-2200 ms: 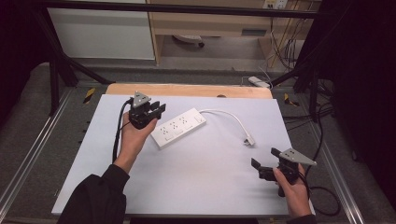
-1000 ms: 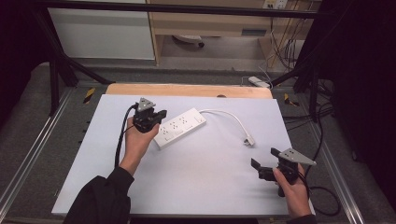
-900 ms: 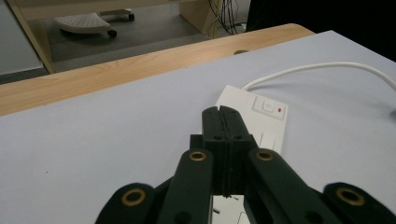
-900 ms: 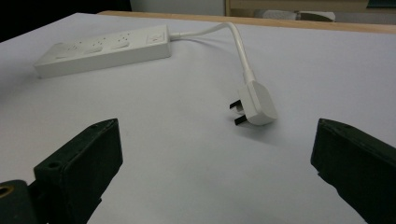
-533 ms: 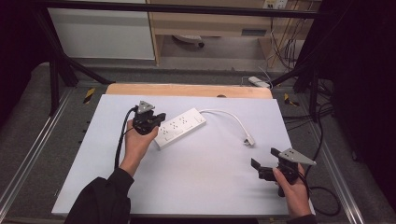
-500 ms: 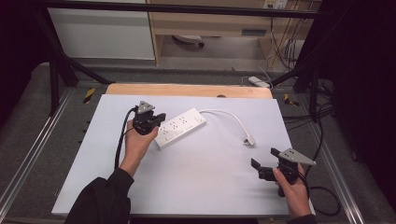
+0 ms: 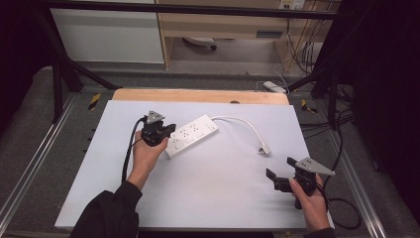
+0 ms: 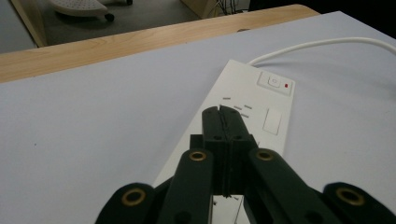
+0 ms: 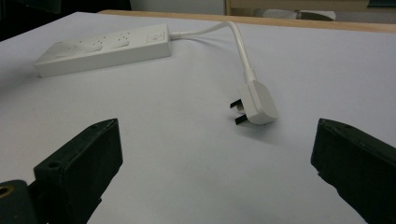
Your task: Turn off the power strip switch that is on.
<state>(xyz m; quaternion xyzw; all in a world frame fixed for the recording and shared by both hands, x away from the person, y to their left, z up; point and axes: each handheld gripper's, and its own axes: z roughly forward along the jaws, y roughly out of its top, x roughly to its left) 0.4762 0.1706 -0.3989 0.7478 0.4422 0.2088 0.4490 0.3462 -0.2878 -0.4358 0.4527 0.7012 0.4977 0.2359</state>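
A white power strip (image 7: 190,135) lies aslant on the white tabletop (image 7: 208,198), its cable curving right to a white plug (image 7: 263,148) that lies flat. My left gripper (image 7: 167,131) is shut with nothing between its jaws, at the strip's left end. In the left gripper view the closed tips (image 8: 220,112) sit over the power strip's top (image 8: 266,105), short of the switch with the red light; contact cannot be told. My right gripper (image 7: 275,179) stands open near the front right corner. In the right gripper view the plug (image 9: 256,102) lies ahead between the wide jaws of my right gripper (image 9: 217,140), the power strip (image 9: 102,49) beyond.
A wooden strip (image 7: 198,95) borders the table's far edge. Metal rails (image 7: 29,168) run along both sides. Black cables (image 7: 341,208) trail off the right edge. On the floor beyond are another white power strip (image 7: 275,87) and a chair base (image 7: 198,43).
Since the earliest frame my left gripper has edged slightly nearer along the strip's left end, then held still. The right gripper has not moved.
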